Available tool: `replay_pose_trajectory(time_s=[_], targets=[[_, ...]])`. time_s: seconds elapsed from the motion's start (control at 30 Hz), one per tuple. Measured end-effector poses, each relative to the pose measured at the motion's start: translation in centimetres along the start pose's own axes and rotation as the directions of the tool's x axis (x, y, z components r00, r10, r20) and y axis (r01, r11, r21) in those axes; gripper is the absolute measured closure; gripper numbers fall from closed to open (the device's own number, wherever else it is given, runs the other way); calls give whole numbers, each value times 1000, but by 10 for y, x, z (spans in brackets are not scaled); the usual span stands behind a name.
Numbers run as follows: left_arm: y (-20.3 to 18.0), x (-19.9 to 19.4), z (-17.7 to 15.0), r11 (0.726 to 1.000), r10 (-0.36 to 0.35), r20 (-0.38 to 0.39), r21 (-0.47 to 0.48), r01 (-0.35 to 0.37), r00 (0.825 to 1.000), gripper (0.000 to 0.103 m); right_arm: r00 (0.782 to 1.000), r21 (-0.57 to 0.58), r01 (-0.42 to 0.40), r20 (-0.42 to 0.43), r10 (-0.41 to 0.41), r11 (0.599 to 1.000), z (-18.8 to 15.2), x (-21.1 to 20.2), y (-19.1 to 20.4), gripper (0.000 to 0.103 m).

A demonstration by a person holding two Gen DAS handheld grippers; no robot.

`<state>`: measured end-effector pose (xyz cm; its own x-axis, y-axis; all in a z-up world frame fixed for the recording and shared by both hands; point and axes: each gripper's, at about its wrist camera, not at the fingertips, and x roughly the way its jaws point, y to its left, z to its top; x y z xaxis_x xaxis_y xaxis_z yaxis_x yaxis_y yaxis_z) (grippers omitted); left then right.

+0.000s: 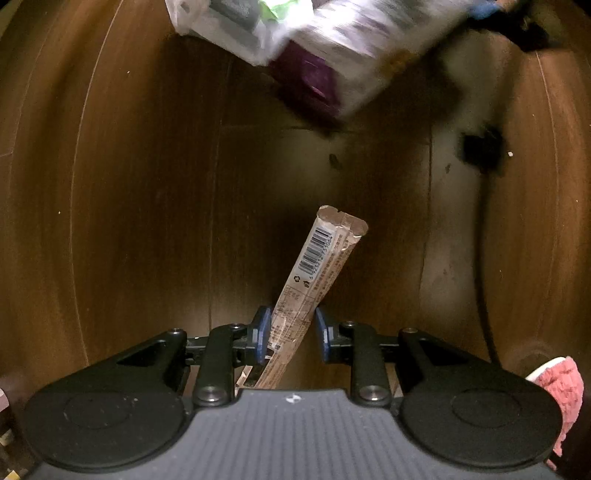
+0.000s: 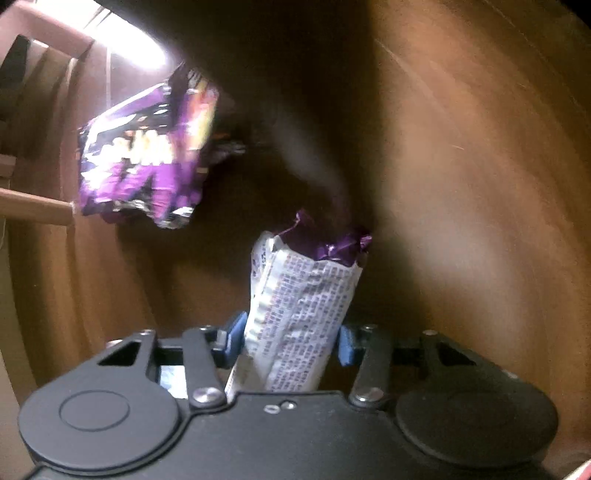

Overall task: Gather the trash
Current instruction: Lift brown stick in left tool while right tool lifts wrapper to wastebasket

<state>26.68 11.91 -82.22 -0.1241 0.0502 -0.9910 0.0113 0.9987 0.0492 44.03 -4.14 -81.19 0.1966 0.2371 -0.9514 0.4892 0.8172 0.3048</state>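
Observation:
A long brown stick wrapper with a barcode (image 1: pixel 325 251) stands slanted between the blue pads of my left gripper (image 1: pixel 291 317), which is shut on its lower part above the wooden floor (image 1: pixel 129 221). My right gripper (image 2: pixel 291 332) has a white printed wrapper with a crumpled purple end (image 2: pixel 303 295) between its pads, and both pads lie against its sides. A purple snack bag (image 2: pixel 147 158) lies beyond it to the upper left. In the left wrist view a blurred white and purple wrapper (image 1: pixel 354 48) shows at the top.
A clear plastic bag with trash inside (image 1: pixel 221 29) sits at the top left. A black cable (image 1: pixel 480 258) and a black block (image 1: pixel 480 147) lie on the right, with a pink fabric thing (image 1: pixel 561 391) at the lower right. A wooden bar (image 2: pixel 37 210) juts in at the left.

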Motion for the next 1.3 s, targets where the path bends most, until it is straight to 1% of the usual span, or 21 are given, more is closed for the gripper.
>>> replay_pose_trajectory(time_s=[0.07,0.1,0.17,0.33,0.47,0.6,0.7,0.77,0.87,0.97,1.07,1.2,1.3], targets=[[-4,-4,0,1000,-3,-6,-4,3,1000,79,1000,-11,-2,-2,2,1000,-5,-15,-15,57],[-6,-7,0,1000,-2,-7,-4,2,1000,79,1000,-29,10,6,-10,1000,-8,-25,-19,58],[-10,-15,-1,1000,8,-3,-11,-8,1000,79,999,-69,5,34,-2,998,-12,-46,-26,58],[-16,-45,-3,999,13,21,-37,-12,1000,81,997,-91,-3,80,11,996,-20,-105,-39,59],[-17,-84,-4,996,5,54,-92,0,999,82,994,-116,-12,107,24,993,-25,-158,-40,59],[-12,-131,-7,985,-39,100,-166,55,994,82,991,-194,-10,126,35,981,-31,-226,-40,59],[-16,-182,-9,981,-59,149,-172,85,987,82,987,-254,-5,156,46,967,-33,-284,-32,59],[-20,-221,-10,977,-81,186,-180,115,979,82,983,-295,-2,176,56,956,-30,-327,-24,59],[-27,-286,-6,971,-120,239,-175,165,964,82,977,-349,-2,198,76,937,-25,-387,-9,59],[-37,-346,-4,969,-148,288,-149,197,946,82,972,-390,-8,211,98,921,-19,-442,7,59],[-44,-407,-4,968,-172,334,-115,222,927,82,967,-436,-22,220,130,900,-14,-503,13,59],[-49,-481,-3,970,-191,394,-62,234,899,82,959,-495,-33,228,166,868,-6,-565,29,59],[-49,-525,-3,966,-212,415,-47,254,884,82,954,-544,-28,237,185,839,-4,-597,48,59]])
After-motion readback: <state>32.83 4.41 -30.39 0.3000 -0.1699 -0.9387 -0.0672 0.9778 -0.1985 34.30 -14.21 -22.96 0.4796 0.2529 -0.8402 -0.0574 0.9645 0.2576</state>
